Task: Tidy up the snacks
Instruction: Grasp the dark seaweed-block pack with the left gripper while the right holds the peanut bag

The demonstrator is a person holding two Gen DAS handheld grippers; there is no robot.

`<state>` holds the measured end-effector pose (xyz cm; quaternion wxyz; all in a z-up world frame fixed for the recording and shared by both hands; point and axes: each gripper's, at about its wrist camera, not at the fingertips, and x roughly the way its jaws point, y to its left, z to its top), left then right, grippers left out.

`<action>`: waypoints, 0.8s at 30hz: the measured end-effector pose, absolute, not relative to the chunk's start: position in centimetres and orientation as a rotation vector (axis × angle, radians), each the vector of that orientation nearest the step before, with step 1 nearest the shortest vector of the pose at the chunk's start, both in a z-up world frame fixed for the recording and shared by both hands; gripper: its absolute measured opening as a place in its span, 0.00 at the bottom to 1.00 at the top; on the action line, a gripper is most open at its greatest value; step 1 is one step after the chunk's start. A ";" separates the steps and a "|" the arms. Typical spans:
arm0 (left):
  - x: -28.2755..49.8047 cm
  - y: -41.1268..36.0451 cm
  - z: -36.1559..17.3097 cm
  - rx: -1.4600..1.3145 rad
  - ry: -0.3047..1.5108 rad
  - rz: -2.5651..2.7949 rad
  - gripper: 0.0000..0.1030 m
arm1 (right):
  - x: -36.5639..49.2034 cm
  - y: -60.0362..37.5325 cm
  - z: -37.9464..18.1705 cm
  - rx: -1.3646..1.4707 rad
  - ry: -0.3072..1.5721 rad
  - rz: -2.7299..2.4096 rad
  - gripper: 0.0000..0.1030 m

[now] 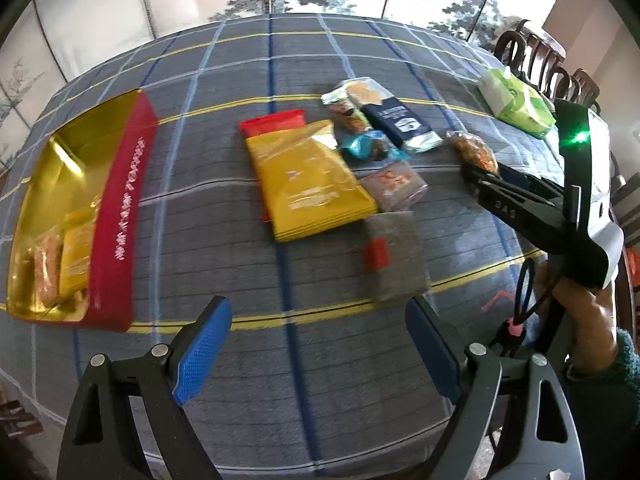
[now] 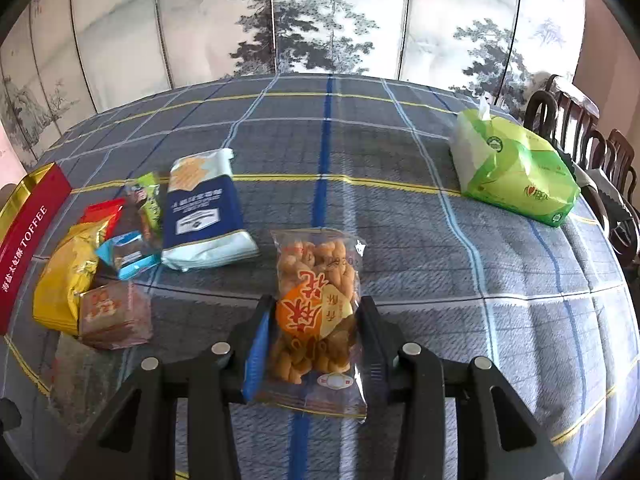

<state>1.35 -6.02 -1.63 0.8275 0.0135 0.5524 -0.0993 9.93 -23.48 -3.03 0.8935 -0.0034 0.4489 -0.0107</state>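
Pinching a clear plastic bag of fried dough twists [image 2: 316, 304] between its jaws, right gripper [image 2: 316, 340] holds it over the grey plaid tablecloth [image 2: 400, 240]. Left gripper [image 1: 316, 344] spread, holding nothing. Red-and-gold toffee box [image 1: 116, 232] at its 10 o'clock; yellow foil pouch [image 1: 308, 184] at 12.

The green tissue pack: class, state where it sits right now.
The green tissue pack sits at the table's far right, near the chairs, apart from the snack pile and from the right claw that holds the twisted-snack bag.
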 end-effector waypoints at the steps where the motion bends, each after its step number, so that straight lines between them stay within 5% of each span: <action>1: 1.4 -6.4 -1.7 0.031 1.170 -0.217 0.83 | 10.0 -23.7 -3.0 -0.012 0.928 -0.018 0.41; 11: 3.1 -9.8 -2.8 0.030 1.195 -0.243 0.81 | 10.2 -23.8 -3.2 -0.005 0.913 -0.004 0.41; 24: 4.4 -10.8 -5.2 0.028 1.235 -0.211 0.52 | 10.1 -23.9 -3.3 -0.005 0.913 -0.003 0.42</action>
